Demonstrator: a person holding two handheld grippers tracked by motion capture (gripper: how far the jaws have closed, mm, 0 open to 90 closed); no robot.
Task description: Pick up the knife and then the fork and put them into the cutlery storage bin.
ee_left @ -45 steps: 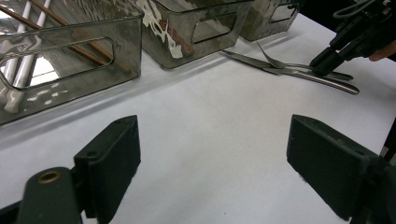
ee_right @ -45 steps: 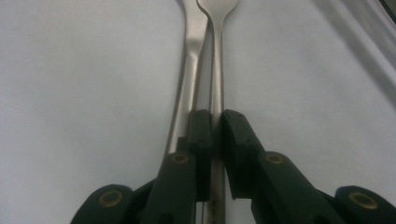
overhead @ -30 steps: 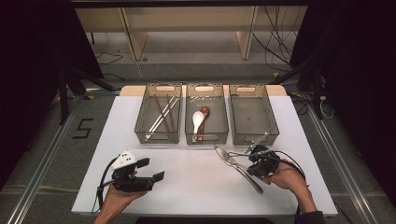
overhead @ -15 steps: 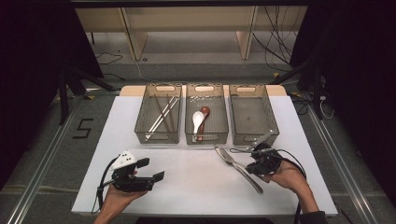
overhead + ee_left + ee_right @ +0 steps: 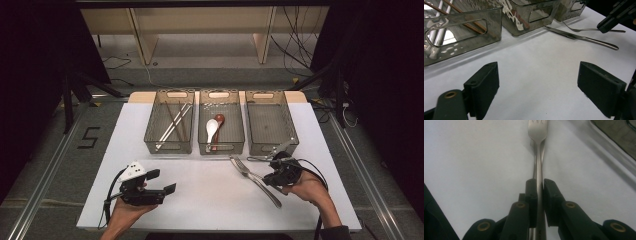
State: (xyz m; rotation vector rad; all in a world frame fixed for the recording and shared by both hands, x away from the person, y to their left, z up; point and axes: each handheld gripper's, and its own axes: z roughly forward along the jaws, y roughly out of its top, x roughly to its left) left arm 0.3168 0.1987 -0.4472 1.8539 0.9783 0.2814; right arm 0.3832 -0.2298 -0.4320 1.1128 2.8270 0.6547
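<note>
metal fork [image 5: 537,157] pinched in right tongs [image 5: 538,192], hand low over table; left tongs [image 5: 537,82] spread, hovering.

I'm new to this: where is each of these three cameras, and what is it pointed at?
High view: above the person's side, looking forward and down at the table and three bins; forearms, both hand-held grippers.
Left gripper view: on the left hand-held gripper, jaws open, facing the chopstick bin.
Right gripper view: on the right hand-held gripper, jaws shut on the fork.
Shared: all three show the fork.
</note>
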